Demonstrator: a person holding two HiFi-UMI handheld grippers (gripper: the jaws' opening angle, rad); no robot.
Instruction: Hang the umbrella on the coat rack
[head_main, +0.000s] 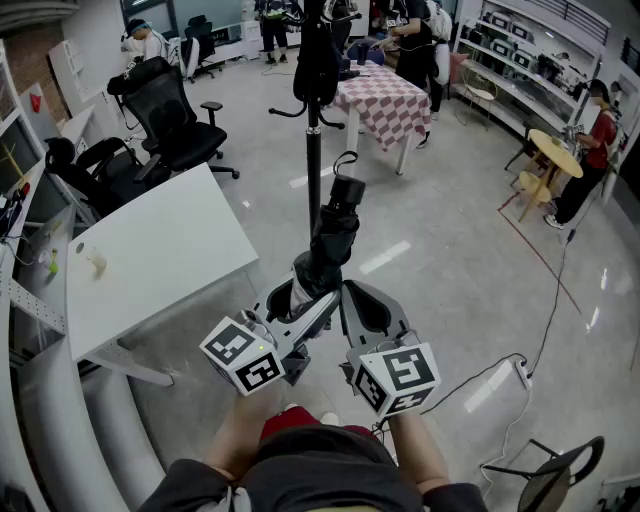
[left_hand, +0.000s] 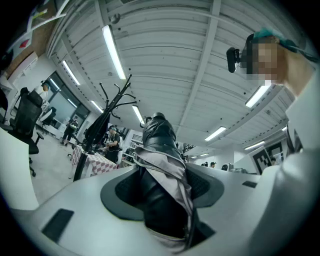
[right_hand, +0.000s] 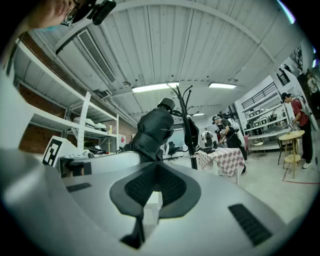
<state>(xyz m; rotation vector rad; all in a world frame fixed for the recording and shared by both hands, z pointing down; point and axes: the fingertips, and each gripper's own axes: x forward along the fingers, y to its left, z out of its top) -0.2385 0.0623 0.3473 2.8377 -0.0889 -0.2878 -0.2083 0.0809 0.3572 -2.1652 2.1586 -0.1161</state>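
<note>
The folded black umbrella (head_main: 335, 235) was softly shiny cloth with pale grey fabric edging. The slim black coat rack pole (head_main: 313, 170) looked like matt metal. The grey floor (head_main: 450, 250) gleamed smooth.

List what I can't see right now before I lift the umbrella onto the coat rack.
- Coat rack base: head view, hidden behind the umbrella.
- Rack top: head view, cut off by the upper edge and covered by a dark hanging item.
- Hooks: left gripper view, too small and dark to tell which are free.
- Umbrella's lower end: left gripper view, buried between the jaws of the left hand-held gripper.
</note>
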